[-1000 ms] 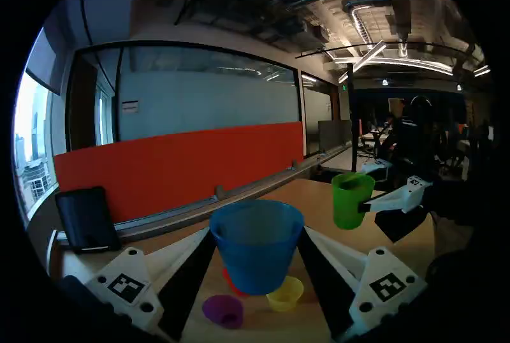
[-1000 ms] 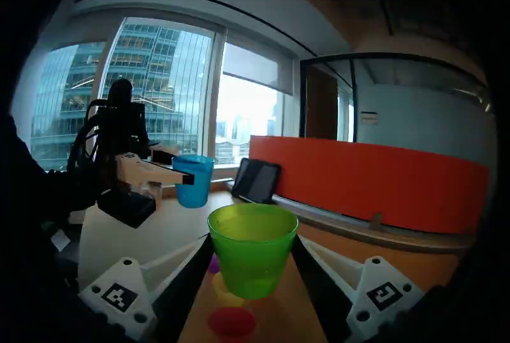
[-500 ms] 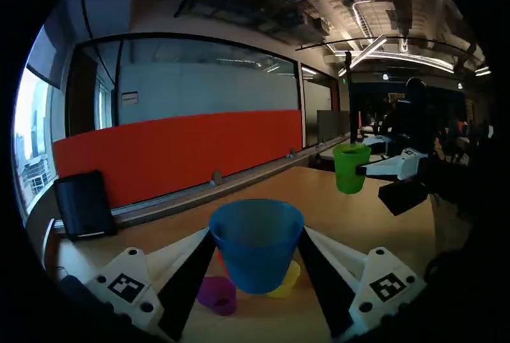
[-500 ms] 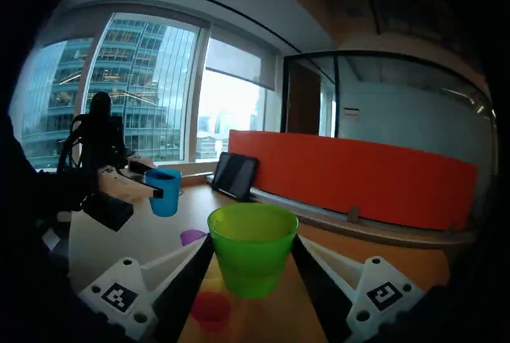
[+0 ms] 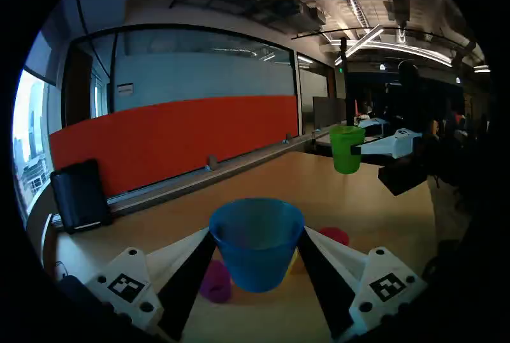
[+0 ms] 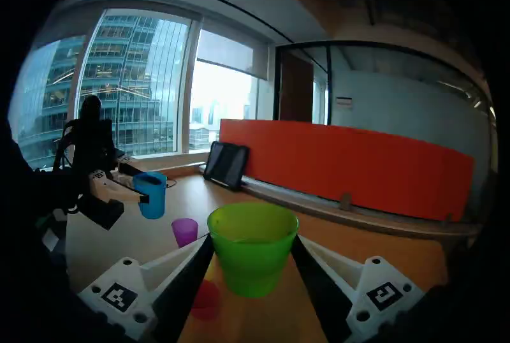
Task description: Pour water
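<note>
Across the lower part of both views a wooden bench [image 5: 370,209] is shown, carrying every other item. Along its far edge an orange partition [image 5: 172,139] is set, with a glazed wall above it. Tall windows [image 6: 127,88] are seen at the left of the right gripper view. A black tablet [image 5: 78,195] is propped upright against the partition at its window end.

The left hand-held gripper [image 5: 257,236] is clenched on a blue cup [image 5: 257,263]: both white fingers are pressed against the cup's sides, and the cup is held upright over the bench with its mouth open to the camera. The right hand-held gripper [image 6: 252,250] is likewise closed around a green cup [image 6: 252,273], which is gripped upright between both fingers. Each cup is also visible from the opposite camera, farther off: the green cup at the right of the left gripper view, the blue cup at the left of the right gripper view. The two cups are thus well apart. Whether water is in either cup cannot be told.

A small purple cup [image 6: 185,231] is stood on the bench near the blue cup. A small red cup [image 5: 335,236] is stood on the bench just beyond the finger at the right of the left gripper view, and is partly hidden by it.
</note>
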The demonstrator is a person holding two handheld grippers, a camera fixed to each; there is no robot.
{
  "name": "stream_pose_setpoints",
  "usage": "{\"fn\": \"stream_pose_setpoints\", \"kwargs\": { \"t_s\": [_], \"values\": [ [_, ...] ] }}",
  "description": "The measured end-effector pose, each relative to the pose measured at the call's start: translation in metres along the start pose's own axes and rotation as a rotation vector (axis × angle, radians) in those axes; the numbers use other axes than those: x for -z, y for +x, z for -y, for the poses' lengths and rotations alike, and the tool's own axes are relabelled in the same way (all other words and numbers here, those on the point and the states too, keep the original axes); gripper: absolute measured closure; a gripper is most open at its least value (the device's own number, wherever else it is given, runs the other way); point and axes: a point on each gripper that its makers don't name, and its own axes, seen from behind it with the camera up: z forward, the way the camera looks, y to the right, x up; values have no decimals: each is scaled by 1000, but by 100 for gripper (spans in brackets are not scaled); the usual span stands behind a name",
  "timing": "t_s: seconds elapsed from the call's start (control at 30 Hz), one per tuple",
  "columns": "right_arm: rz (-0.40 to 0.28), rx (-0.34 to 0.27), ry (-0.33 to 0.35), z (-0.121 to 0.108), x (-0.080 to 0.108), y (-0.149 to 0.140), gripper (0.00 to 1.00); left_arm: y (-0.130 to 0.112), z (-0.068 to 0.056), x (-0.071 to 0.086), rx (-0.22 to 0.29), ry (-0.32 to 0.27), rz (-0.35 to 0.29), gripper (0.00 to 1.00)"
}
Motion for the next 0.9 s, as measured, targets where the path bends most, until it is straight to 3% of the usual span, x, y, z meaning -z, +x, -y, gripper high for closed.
{"fn": "stream_pose_setpoints", "kwargs": {
  "t_s": [0.9],
  "values": [
    [210, -15, 27, -5, -11, -70, 12, -89, -23, -12, -38, -78, 221, 13]
  ]
}}
